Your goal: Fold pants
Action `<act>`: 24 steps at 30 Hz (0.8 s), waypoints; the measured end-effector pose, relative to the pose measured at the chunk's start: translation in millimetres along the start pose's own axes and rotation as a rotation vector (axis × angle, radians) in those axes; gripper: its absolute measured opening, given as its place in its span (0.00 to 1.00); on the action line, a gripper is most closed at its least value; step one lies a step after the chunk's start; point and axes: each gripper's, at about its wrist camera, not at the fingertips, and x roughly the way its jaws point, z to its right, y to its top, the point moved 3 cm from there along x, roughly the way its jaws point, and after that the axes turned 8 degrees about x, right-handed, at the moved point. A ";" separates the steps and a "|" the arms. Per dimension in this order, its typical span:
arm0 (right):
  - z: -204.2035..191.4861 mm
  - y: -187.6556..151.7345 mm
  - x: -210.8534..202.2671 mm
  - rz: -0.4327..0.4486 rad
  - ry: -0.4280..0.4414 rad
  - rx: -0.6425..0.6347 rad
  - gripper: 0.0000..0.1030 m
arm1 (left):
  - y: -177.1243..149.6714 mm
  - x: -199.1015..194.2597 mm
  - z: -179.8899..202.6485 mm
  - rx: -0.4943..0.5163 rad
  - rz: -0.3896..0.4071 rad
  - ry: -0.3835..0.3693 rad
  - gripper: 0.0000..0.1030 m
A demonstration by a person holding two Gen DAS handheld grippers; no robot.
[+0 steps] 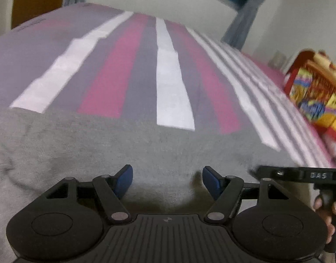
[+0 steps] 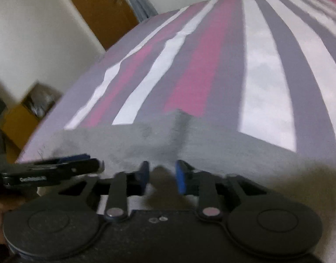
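**Grey Pants Spread on a Striped Bed, Two Grippers Above Them**

The grey pants (image 1: 84, 149) lay flat on a bed covered by a striped sheet (image 1: 170, 76) of pink, white and grey bands. The cloth filled the near part of both wrist views, its far edge running across the stripes. In the right wrist view a raised fold or seam stood up along that far edge.

The left gripper (image 1: 167, 180) hung over the pants with its blue pads well apart; nothing lay between them, only the grey fabric beneath. The right gripper (image 2: 162, 176) pointed down at the near edge of the pants (image 2: 190, 142), its pads drawn close with a narrow gap. Blur made it impossible to tell whether cloth was pinched there.

Each gripper showed at the edge of the other's view, just beside it. A colourful box (image 1: 317, 100) sat beyond the bed's right side. A brown door (image 2: 102, 6) stood against the wall.
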 end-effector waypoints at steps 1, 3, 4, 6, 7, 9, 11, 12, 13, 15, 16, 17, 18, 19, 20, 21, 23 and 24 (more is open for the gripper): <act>11.8 -1.1 -23.8 0.041 0.006 0.014 0.35 | -7.4 -7.0 -2.9 0.016 0.012 0.006 0.68; 44.8 -7.8 -70.7 0.114 -0.044 -0.025 0.46 | -22.7 -14.9 -8.9 0.042 0.008 0.006 0.68; 69.9 -9.6 -90.7 0.119 -0.083 -0.017 0.45 | -25.5 -19.0 -13.9 0.044 0.013 -0.002 0.68; 122.8 -15.3 -134.6 0.139 -0.102 0.046 0.38 | -32.9 -27.8 -15.8 0.043 0.015 -0.002 0.68; 154.8 -17.8 -163.6 0.169 -0.123 0.109 0.33 | -36.6 -35.5 -18.8 0.042 0.010 0.009 0.68; 217.7 -24.4 -227.0 0.275 -0.168 0.279 0.29 | -43.9 -42.7 -19.9 0.050 0.003 0.030 0.68; 269.8 -33.3 -281.1 0.383 -0.270 0.392 0.23 | -51.7 -51.1 -18.2 0.059 0.007 0.048 0.68; 295.1 -40.1 -305.2 0.426 -0.318 0.474 0.07 | -54.3 -56.8 -16.9 0.062 0.009 0.057 0.68; 318.5 -49.6 -332.1 0.469 -0.374 0.564 0.02 | -55.9 -62.5 -14.4 0.057 0.012 0.070 0.68; 337.0 -66.6 -368.5 0.548 -0.455 0.639 0.10 | -60.9 -71.4 -10.8 0.045 0.011 0.087 0.69; 337.4 -77.7 -390.9 0.603 -0.437 0.662 0.30 | -63.9 -77.1 -8.8 0.045 0.010 0.100 0.69; 336.5 -89.3 -404.9 0.639 -0.406 0.657 0.32 | -65.8 -82.1 -6.6 0.048 0.012 0.107 0.71; 333.3 -101.2 -418.3 0.661 -0.371 0.646 0.32 | -69.1 -86.7 -5.0 0.051 0.010 0.111 0.73; 329.5 -112.2 -425.3 0.663 -0.348 0.635 0.32 | -72.8 -90.3 -4.3 0.057 0.004 0.113 0.75; 324.2 -122.9 -429.6 0.659 -0.327 0.615 0.32 | -76.1 -92.1 -3.2 0.069 -0.002 0.119 0.76; 324.5 -133.3 -437.3 0.656 -0.308 0.598 0.32 | -80.0 -93.9 -1.4 0.088 -0.008 0.128 0.76; 313.9 -147.9 -438.9 0.646 -0.271 0.586 0.28 | -83.8 -95.0 1.3 0.105 -0.015 0.141 0.78; 312.3 -146.1 -431.9 0.642 -0.264 0.603 0.27 | -84.5 -94.9 2.2 0.101 -0.016 0.144 0.79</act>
